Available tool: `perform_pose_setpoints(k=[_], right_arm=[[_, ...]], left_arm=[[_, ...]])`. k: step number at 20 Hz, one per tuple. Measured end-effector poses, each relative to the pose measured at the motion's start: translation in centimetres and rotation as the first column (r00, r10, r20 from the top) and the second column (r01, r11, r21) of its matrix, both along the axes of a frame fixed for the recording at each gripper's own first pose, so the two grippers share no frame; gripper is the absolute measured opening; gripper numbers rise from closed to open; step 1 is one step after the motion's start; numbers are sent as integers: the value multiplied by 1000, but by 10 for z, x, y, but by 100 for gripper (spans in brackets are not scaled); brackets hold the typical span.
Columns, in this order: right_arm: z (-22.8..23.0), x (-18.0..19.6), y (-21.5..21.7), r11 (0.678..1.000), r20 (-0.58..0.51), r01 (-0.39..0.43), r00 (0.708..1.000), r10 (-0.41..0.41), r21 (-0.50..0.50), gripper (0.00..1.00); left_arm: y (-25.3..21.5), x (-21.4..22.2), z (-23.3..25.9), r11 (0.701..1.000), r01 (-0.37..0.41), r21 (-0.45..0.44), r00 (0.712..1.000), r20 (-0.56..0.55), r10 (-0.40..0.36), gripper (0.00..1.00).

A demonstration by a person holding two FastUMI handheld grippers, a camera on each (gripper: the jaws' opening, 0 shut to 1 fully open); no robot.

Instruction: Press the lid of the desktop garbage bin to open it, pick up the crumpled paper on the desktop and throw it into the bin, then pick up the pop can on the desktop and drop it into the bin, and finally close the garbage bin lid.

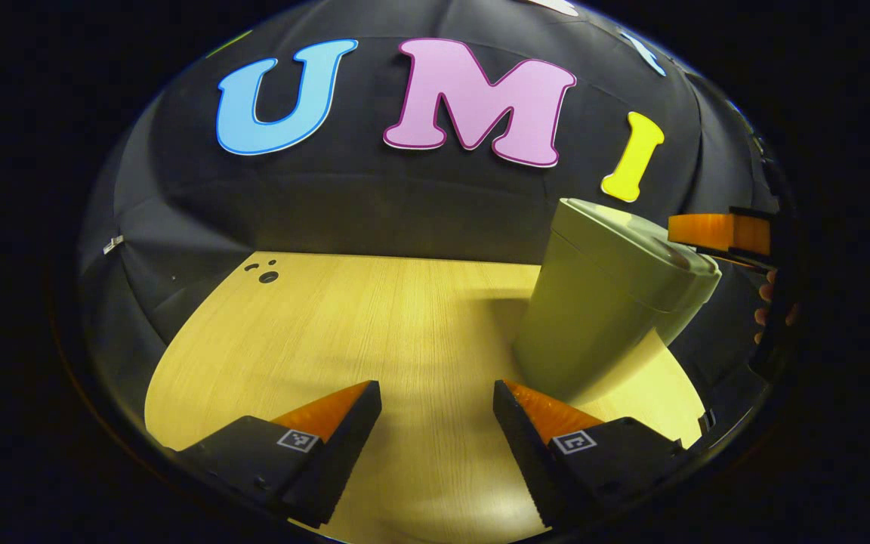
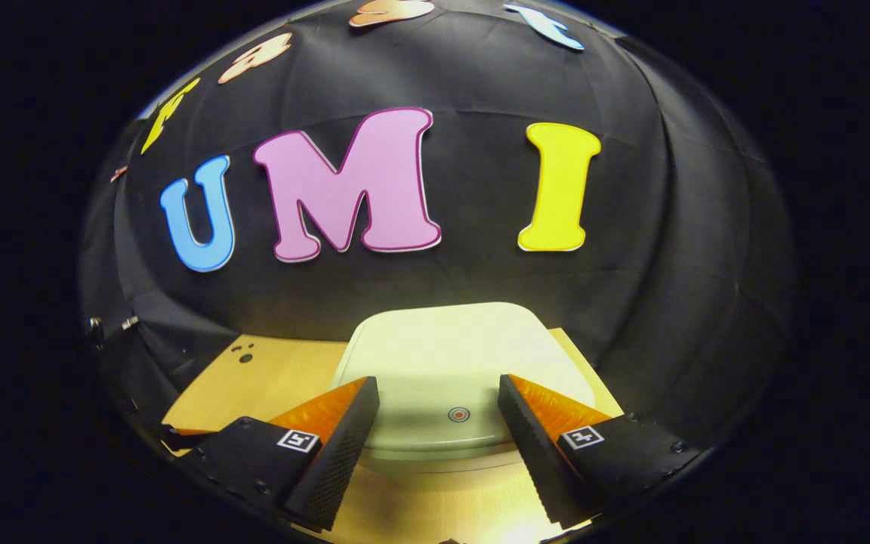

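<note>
A pale green garbage bin (image 1: 601, 302) stands on the wooden desktop (image 1: 374, 317) at the right of the left gripper view, its lid (image 1: 631, 242) down. My left gripper (image 1: 437, 393) hangs open low over the bare desktop, left of the bin's base. In the right gripper view the lid (image 2: 465, 355) lies flat just below and ahead, with a small round red mark (image 2: 458, 414) near its front edge. My right gripper (image 2: 439, 393) is open right above the lid's front, the mark between its fingers. The right gripper (image 1: 722, 234) also appears over the lid in the left gripper view.
Black cloth walls close the booth behind and beside the desk. Small dark holes (image 1: 265, 272) mark the desktop's far left corner. A hand (image 1: 771, 302) holds the right gripper at the right edge of the left gripper view.
</note>
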State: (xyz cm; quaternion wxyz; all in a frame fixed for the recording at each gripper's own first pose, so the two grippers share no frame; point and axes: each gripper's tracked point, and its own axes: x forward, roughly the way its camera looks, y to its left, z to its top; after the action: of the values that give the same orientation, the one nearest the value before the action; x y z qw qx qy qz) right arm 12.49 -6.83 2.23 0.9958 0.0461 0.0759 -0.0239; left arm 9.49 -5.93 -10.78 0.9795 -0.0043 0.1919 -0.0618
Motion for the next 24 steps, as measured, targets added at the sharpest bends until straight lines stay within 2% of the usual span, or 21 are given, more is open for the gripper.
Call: perform_pose_setpoints(k=[5,8,12,17,21,24], right_arm=[[45,-40,-8,994,190,-10,981,31,-111,99],[55,-53,2,991,238,-57,968,85,-120,99],[56,-62,7,987,233,-113,963,137,-112,99],[49,-76,20,986,222,-114,965,138,-118,99],[42,-86,45,983,215,-96,968,128,-155,99],[34,-97,77,982,205,-102,969,135,-161,99]], left_arm=[[-13,18,26,999,-36,-22,997,74,37,96],[-19,31,48,996,-84,-2,985,149,83,96],[-32,30,80,995,-94,-27,967,237,98,96],[-31,17,102,998,-55,17,950,309,48,96],[-11,11,122,999,-13,29,938,346,2,96],[18,3,128,999,-25,31,932,363,12,96]])
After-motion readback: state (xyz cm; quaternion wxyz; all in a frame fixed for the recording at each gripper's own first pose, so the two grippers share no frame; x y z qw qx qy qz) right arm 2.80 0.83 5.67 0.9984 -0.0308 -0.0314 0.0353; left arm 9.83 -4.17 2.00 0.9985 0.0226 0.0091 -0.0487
